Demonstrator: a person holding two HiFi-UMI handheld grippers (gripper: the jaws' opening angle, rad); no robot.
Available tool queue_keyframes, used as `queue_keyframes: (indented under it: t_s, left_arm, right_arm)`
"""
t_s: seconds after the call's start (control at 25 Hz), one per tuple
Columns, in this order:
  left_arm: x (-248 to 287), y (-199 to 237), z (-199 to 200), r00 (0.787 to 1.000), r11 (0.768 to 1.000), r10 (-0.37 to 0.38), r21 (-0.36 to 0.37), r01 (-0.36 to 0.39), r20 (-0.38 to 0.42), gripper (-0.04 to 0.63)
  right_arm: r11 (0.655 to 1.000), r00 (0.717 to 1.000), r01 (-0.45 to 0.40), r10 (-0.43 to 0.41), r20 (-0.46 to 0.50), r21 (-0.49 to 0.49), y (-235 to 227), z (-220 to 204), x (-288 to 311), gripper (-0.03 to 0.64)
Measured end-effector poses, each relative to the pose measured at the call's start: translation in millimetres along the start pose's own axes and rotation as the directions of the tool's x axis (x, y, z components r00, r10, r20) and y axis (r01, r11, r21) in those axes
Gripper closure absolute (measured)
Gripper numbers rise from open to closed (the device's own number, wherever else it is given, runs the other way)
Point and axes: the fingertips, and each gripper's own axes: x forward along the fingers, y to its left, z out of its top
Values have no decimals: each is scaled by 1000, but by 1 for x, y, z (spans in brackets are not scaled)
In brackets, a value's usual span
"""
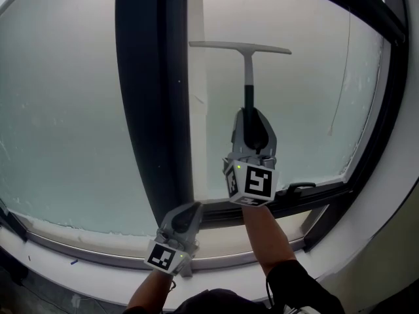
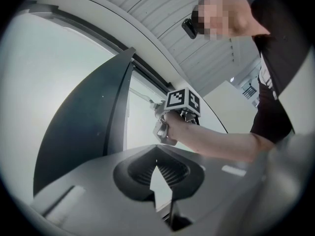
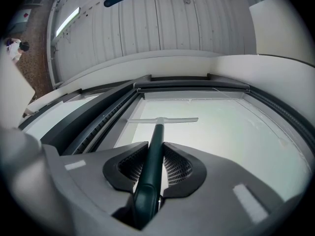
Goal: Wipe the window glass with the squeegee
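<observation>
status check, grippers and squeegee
Right hand-held gripper shut on squeegee handle. Left hand-held gripper shut, empty, low by sill. Blade high on right pane, nothing blocking it.

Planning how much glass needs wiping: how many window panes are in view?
2. One pane lies left of the dark upright bar; the other lies right of it, behind the squeegee held by the right gripper. More may lie outside the view.

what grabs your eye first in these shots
A pale T-shaped squeegee stands upright against the frosted window glass, right of centre, with its dark handle clamped in the right tongs. A thick dark frame post splits the window. The left tongs sit shut and empty, low by the sill near its foot.
</observation>
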Motion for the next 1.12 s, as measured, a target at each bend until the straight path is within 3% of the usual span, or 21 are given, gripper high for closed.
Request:
queue_keyframes:
  t_s: [1.12]
  left_arm:
    - [-21,-8,-23,997,999,5,-43,-8,-73,597]
  right_arm:
    - [1000,997,3,-3,-75,-3,8,-32,-46,522]
